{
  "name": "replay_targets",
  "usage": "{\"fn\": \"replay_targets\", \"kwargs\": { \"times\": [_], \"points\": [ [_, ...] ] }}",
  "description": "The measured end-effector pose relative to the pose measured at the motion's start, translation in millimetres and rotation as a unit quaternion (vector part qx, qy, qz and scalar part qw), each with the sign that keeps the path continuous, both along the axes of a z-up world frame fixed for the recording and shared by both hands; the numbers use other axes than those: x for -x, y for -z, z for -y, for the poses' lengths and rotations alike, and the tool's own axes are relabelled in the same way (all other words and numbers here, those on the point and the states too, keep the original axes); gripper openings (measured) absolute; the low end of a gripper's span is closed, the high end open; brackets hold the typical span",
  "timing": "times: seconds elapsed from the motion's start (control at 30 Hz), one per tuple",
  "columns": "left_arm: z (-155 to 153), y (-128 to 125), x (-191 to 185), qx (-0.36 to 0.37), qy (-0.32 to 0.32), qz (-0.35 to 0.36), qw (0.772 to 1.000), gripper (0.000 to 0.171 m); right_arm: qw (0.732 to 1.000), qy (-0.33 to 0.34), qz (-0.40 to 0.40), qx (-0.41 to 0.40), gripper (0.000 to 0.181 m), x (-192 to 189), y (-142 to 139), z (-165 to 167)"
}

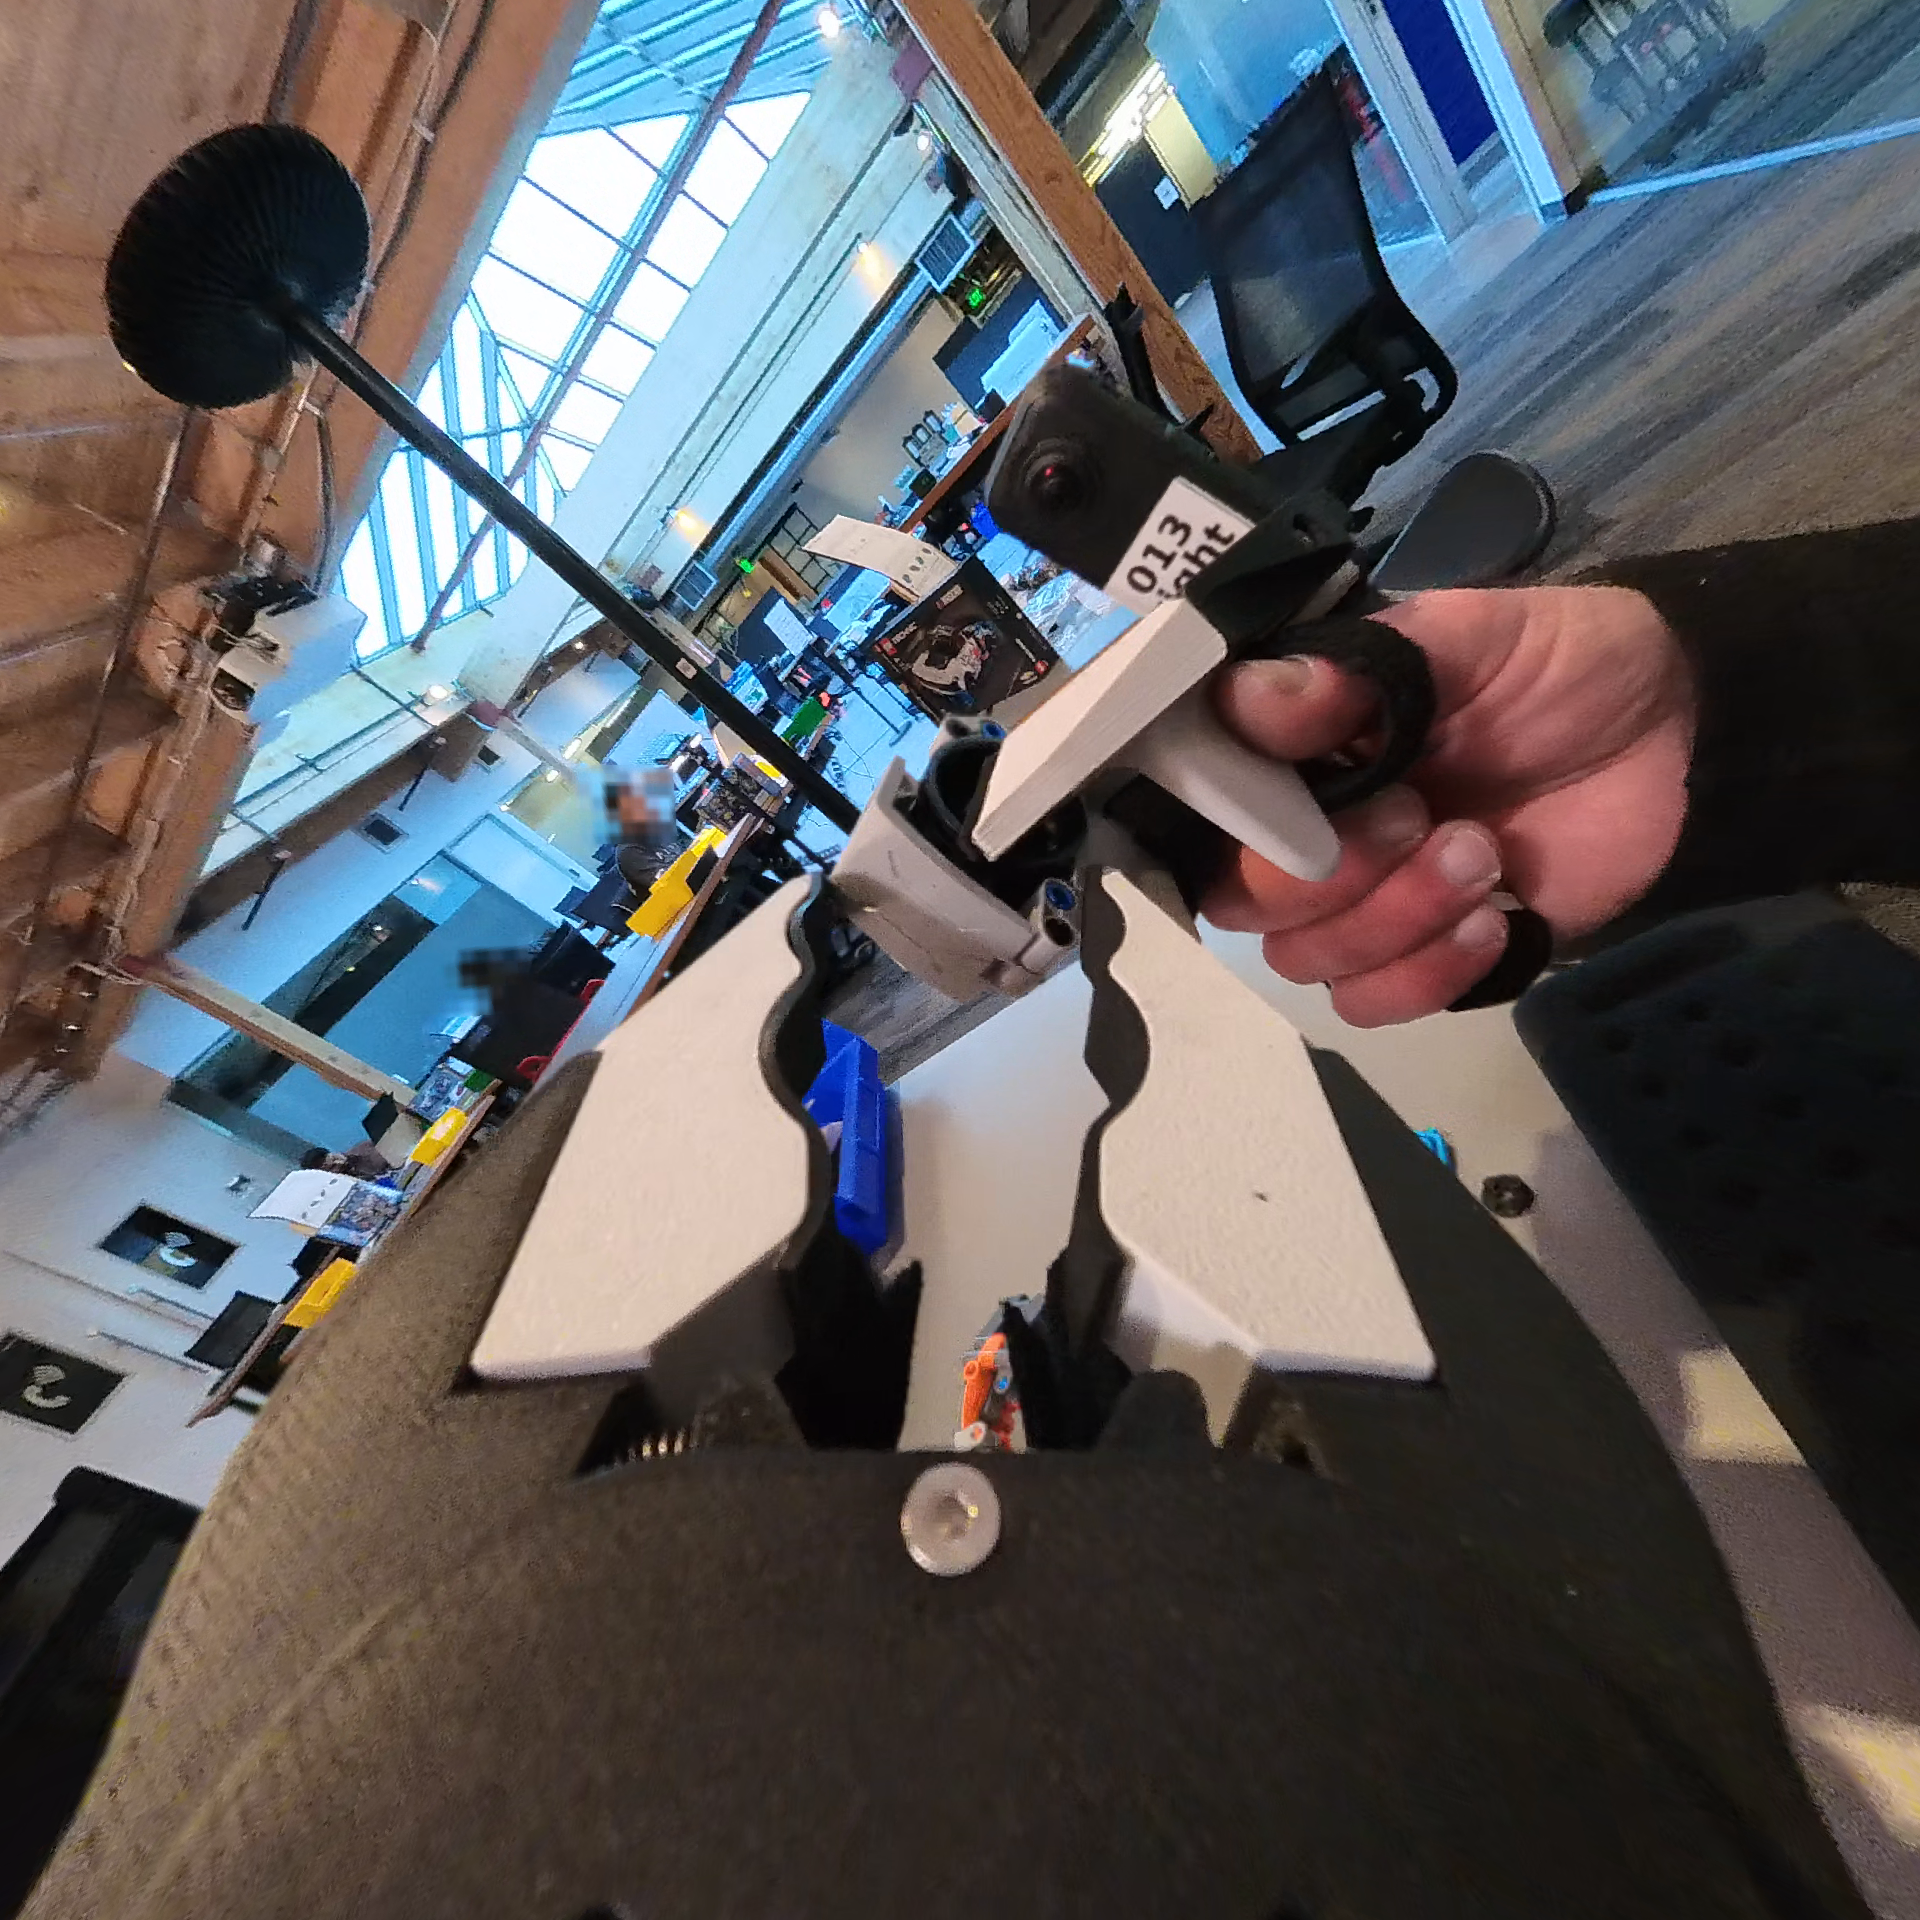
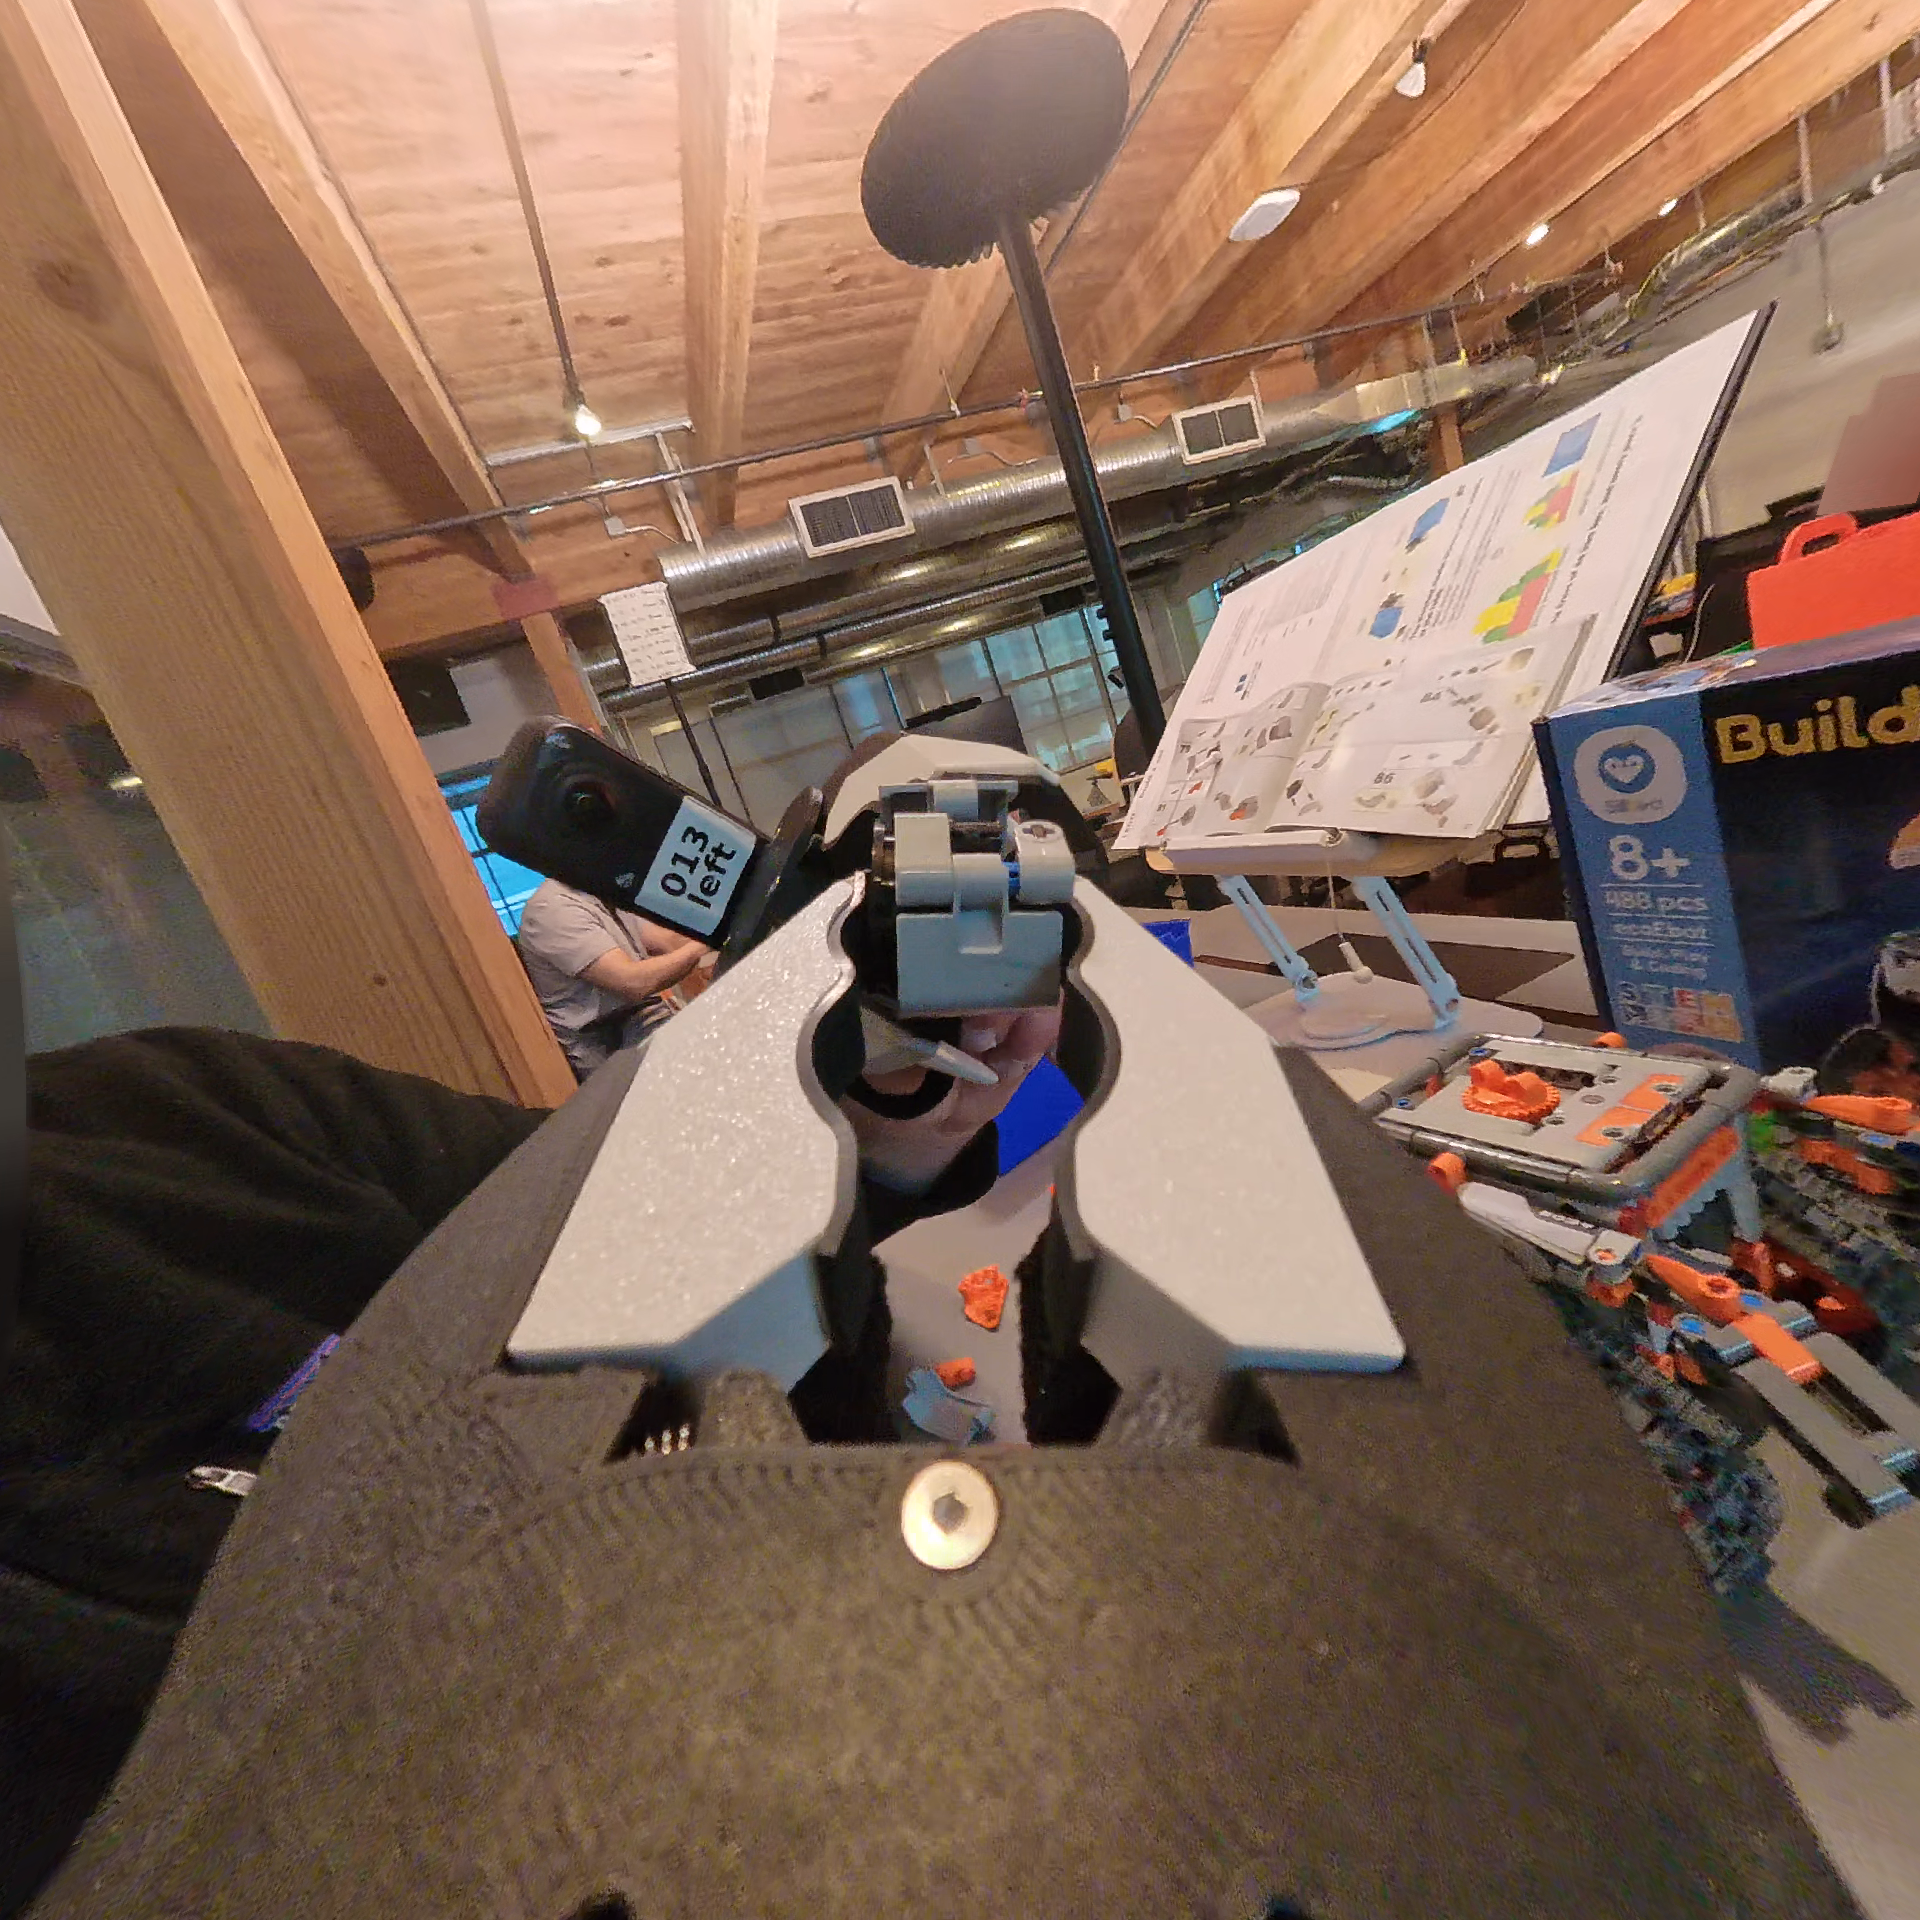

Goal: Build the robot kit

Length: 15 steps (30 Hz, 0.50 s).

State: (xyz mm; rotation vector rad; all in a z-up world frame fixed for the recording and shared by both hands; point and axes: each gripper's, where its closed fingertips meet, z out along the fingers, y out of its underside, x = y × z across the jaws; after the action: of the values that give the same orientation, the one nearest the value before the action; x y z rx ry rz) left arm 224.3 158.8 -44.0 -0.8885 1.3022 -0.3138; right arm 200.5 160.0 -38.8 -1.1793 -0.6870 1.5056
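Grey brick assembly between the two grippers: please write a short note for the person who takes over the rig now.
Left gripper: closed on the grey plastic brick assembly, held above the white table.
Right gripper: closed on the same assembly from the opposite side.
On the table: small loose orange pieces below the grippers; the large orange-and-grey brick model to the right; the open instruction booklet on its stand behind it.

I see my right gripper (image 2: 966, 925) with its fingers closed around a grey brick assembly (image 2: 971, 914), held up off the table (image 2: 1299, 997). Just left of that assembly sits the left gripper's black camera (image 2: 613, 816). Right of the assembly stand an open instruction booklet (image 2: 1382, 665), a blue box (image 2: 1745, 862) and an orange-and-grey model (image 2: 1621, 1174)
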Motion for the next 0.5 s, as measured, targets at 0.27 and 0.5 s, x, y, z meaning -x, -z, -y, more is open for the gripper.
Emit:
{"fn": "replay_targets", "kwargs": {
  "times": [0.27,0.5],
  "points": [
    [1,-8,9,0.048,0.042,0.022,0.998,0.045,1.000,0.001,-0.002,-0.016,0.038,-3,-5,4],
    [13,-11,13,0.063,0.102,0.025,0.992,0.045,0.998,0.023,0.022,-0.057,0.033,-1,-9,14]
  ]
}}
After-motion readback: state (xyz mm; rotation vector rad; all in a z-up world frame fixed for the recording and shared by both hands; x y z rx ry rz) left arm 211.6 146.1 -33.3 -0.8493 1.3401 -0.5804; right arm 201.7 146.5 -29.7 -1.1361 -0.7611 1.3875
